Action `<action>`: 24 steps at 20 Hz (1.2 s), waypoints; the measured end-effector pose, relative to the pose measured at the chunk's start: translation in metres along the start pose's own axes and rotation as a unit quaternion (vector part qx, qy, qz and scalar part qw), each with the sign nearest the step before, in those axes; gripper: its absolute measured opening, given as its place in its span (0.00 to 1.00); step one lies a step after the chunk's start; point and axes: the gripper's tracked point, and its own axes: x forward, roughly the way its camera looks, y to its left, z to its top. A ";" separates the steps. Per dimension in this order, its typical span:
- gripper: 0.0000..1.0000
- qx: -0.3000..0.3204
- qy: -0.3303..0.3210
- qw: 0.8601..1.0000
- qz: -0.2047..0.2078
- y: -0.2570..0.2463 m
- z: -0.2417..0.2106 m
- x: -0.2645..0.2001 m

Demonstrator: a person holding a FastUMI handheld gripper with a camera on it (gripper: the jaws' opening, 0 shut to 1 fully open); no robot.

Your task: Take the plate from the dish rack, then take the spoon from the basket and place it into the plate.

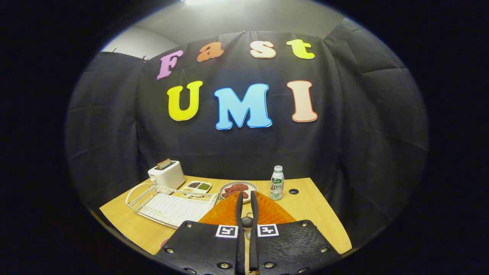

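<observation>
My gripper (246,194) hangs above the near part of the wooden table, its fingers drawn close together. A small grey metal spoon (247,220) sits in the narrow gap between them and both fingers press on it. Right under and ahead of the fingers lies the orange ribbed basket (225,212). The white wire dish rack (170,206) stands to the left of the basket with no plate in it. A pink rim (165,242), possibly the plate, peeks out at the near left, mostly hidden by the gripper's body.
At the back of the table stand a white toaster (167,175), a small two-part dish of beans (198,186), a plate of red meat (237,188) and a drink bottle (277,183). A cable hole (293,191) sits right of the bottle.
</observation>
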 end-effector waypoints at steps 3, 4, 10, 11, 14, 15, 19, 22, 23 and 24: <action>0.04 -0.005 0.020 1.000 -0.006 0.006 -0.022 -0.012; 0.04 0.001 0.027 1.000 -0.006 0.010 -0.027 -0.016; 0.04 0.015 0.066 0.997 0.027 0.046 -0.064 -0.030; 0.04 0.017 0.073 0.997 0.034 0.054 -0.069 -0.030; 0.04 0.014 0.094 0.994 0.062 0.079 -0.086 -0.025; 0.04 0.011 0.101 0.992 0.071 0.087 -0.091 -0.023; 0.04 -0.001 0.124 0.987 0.107 0.122 -0.108 -0.009; 0.05 -0.009 0.139 0.981 0.132 0.147 -0.121 0.003; 0.05 -0.009 0.141 0.980 0.140 0.155 -0.122 0.007; 0.04 -0.009 0.143 0.979 0.147 0.164 -0.125 0.010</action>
